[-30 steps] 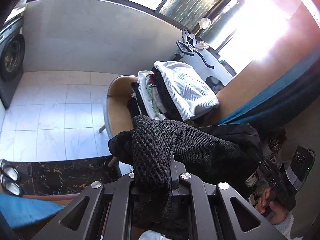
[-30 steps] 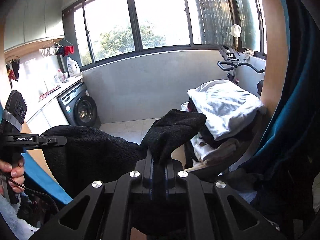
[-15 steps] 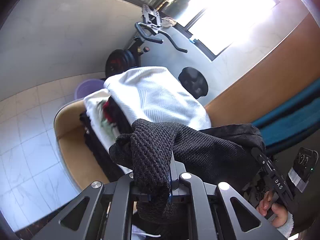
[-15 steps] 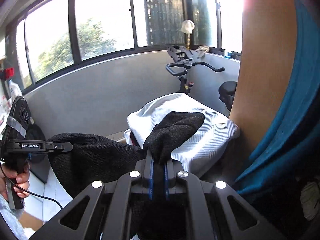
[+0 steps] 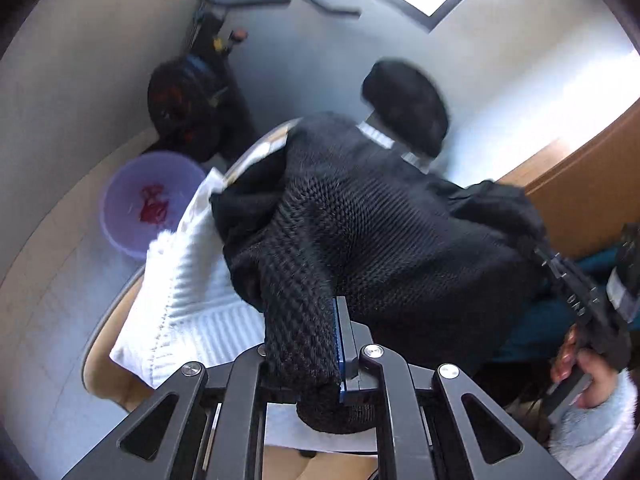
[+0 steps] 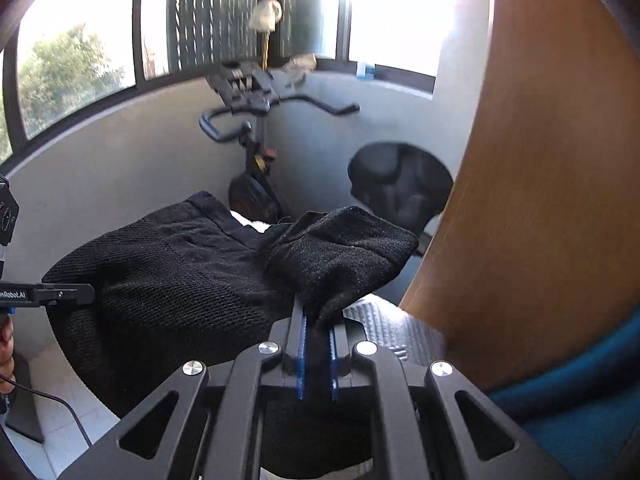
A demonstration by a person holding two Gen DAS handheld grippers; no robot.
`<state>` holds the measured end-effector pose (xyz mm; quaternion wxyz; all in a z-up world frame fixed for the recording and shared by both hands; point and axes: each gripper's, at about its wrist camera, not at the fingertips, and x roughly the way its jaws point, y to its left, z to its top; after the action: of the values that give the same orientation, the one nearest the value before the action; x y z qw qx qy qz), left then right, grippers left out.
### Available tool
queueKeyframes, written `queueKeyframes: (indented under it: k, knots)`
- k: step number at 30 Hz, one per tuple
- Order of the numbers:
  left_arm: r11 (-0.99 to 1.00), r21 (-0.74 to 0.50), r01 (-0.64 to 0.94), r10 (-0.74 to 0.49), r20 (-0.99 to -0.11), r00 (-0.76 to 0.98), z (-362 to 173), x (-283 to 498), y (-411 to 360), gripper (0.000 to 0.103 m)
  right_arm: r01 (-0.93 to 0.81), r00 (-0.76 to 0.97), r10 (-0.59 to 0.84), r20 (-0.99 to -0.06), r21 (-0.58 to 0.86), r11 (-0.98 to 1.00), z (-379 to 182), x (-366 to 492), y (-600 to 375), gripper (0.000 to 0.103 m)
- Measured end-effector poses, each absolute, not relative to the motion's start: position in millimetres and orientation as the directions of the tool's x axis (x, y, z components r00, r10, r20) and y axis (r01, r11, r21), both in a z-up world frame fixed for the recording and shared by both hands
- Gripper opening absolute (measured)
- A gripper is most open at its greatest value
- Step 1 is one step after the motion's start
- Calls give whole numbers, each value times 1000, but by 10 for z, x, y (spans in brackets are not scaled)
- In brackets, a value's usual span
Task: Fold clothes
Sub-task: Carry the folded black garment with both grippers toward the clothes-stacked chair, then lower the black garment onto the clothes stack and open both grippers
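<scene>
Looking down, your left wrist view alone shows the purple basin (image 5: 136, 204) far left. Both claws, left gripper (image 5: 320, 344) and right gripper (image 6: 318, 332), clamp the black knit sweater (image 5: 380, 232) over the white ribbed garment (image 5: 188, 300).

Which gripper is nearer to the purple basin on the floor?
Left. The left gripper, shut on the black sweater, hangs above the white towel right beside the purple basin. The right gripper grips the sweater's far end; no basin shows there.
</scene>
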<state>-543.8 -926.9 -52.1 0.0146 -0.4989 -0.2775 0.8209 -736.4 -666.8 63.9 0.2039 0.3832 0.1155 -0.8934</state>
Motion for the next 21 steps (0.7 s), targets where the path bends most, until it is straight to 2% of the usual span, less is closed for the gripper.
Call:
queueKeyframes:
  k: [1, 3, 6, 8, 9, 11, 13, 16, 18, 19, 21]
  knots:
    - [-849, -457, 267, 304, -834, -461, -717, -5512, -9246, 10, 450, -589, -250, -768, -54, -892, 410, -7480, -6709, 9]
    - [-856, -456, 242, 304, -824, -477, -738, -5475, -9188, 10, 442, -538, -214, -815, -57, -895, 125, -7596, -6726, 13]
    - [-864, -452, 219, 316, -828, -463, -673, -5452, -9200, 11, 401, -537, -220, -814, -17, -916, 132, -7511, -6568, 38]
    - [-844, -490, 218, 359, -818, -449, -647, -5434, -9278, 13, 373, -588, -234, -774, -3, -928, 311, -7343, -6418, 62]
    - [-839, -499, 216, 371, -816, -443, -637, -5421, -9303, 14, 363, -610, -254, -750, 20, -932, 404, -7205, -6323, 65]
    - [-834, -511, 207, 391, -814, -430, -618, -5382, -9338, 18, 347, -641, -305, -704, 89, -933, 573, -6883, -6120, 66]
    - [-833, -518, 197, 402, -810, -427, -599, -5328, -9367, 20, 380, -613, -372, -697, 153, -912, 606, -6597, -6115, 66]
    - [-828, -531, 181, 422, -802, -423, -585, -5273, -9437, 24, 478, -485, -458, -745, 213, -852, 313, -6271, -6388, 65]
    - [-830, -531, 174, 425, -802, -420, -585, -5260, -9489, 24, 492, -420, -457, -784, 226, -841, 25, -6185, -6559, 64]
    - [-831, -529, 172, 424, -802, -420, -586, -5263, -9497, 24, 481, -400, -449, -799, 235, -845, -117, -6193, -6633, 59]
    - [-839, -518, 167, 413, -806, -424, -581, -5331, -9520, 24, 417, -379, -434, -817, 268, -869, -348, -6301, -6701, 38]
